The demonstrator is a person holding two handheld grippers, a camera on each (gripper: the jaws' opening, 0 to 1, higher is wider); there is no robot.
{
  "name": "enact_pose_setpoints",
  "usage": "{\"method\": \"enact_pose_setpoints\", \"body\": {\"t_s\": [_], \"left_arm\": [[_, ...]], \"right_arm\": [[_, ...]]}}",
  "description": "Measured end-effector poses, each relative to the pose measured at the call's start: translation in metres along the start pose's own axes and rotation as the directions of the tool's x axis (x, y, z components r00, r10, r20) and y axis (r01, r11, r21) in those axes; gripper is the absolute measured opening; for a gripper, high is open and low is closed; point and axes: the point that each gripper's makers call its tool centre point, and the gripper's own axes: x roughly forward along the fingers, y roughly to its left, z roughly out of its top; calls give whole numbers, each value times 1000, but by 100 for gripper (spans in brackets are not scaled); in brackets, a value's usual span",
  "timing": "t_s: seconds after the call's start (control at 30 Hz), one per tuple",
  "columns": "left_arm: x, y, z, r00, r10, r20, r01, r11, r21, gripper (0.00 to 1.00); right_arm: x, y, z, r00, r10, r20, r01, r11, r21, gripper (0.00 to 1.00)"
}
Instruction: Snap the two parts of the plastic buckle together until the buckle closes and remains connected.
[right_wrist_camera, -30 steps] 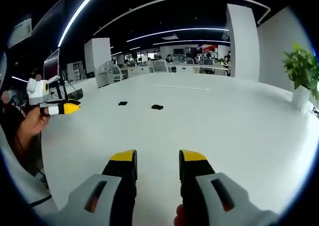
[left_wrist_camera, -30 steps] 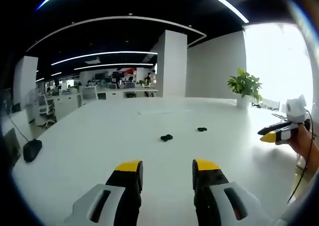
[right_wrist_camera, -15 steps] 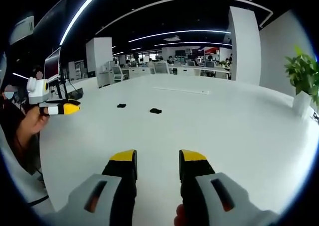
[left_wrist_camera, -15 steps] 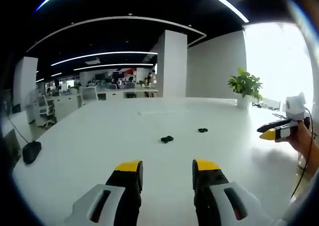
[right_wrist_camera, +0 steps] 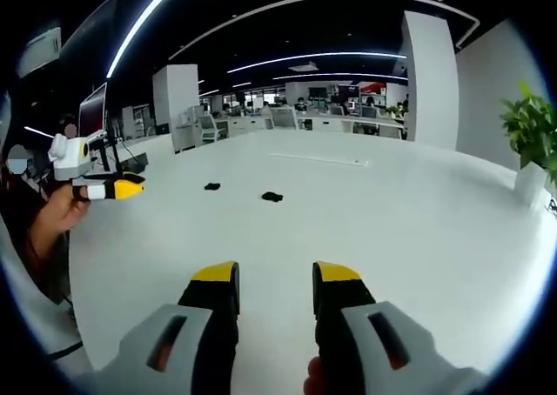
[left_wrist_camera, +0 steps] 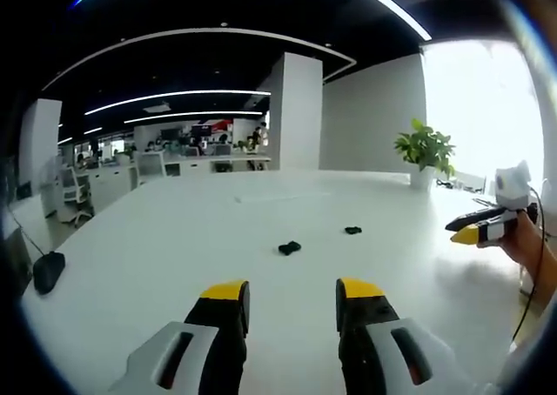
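Both buckle halves (left_wrist_camera: 290, 248) (left_wrist_camera: 352, 230) unmoved on table (left_wrist_camera: 157, 247), still apart, both grippers' jaws still parted, empty

Smooth, faintly glossy white table (left_wrist_camera: 174, 256); two small matt black plastic buckle parts (left_wrist_camera: 290, 248) (left_wrist_camera: 352, 230).

Surface: large white glossy table (left_wrist_camera: 174, 238), also in right gripper view (right_wrist_camera: 418, 221).
On it, middle: two small black plastic buckle parts, lying apart – nearer one (left_wrist_camera: 289, 248) (right_wrist_camera: 272, 197), farther one (left_wrist_camera: 352, 230) (right_wrist_camera: 211, 186).
Left edge: black rounded object (left_wrist_camera: 48, 271), type unclear.
Far end: potted green plant in white pot (left_wrist_camera: 425, 151) (right_wrist_camera: 531, 143).
Far middle: thin pale strip (right_wrist_camera: 318, 158).
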Motion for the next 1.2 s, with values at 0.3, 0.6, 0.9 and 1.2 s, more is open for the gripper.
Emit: {"method": "enact_pose_setpoints", "body": {"t_s": [0.3,0.6,0.9,1.2], "left_arm": [[4,0,2,1000,-18,-3,18,1000,-2,40],[8,0,5,1000,-24,0,24,1000,11,40],[11,2,8,1000,-25,0,25,999,26,40],[15,2,6,1000,-29,-7,29,999,21,40]], "right_arm": [[5,-4,-1,1000,6,-15,-6,1000,-6,34],[9,-7,3,1000,11,-13,-11,1000,-16,34],[13,-9,7,1000,24,-10,-24,1000,-15,34],[18,-12,9,999,32,-22,-33,999,-30,32]]}}
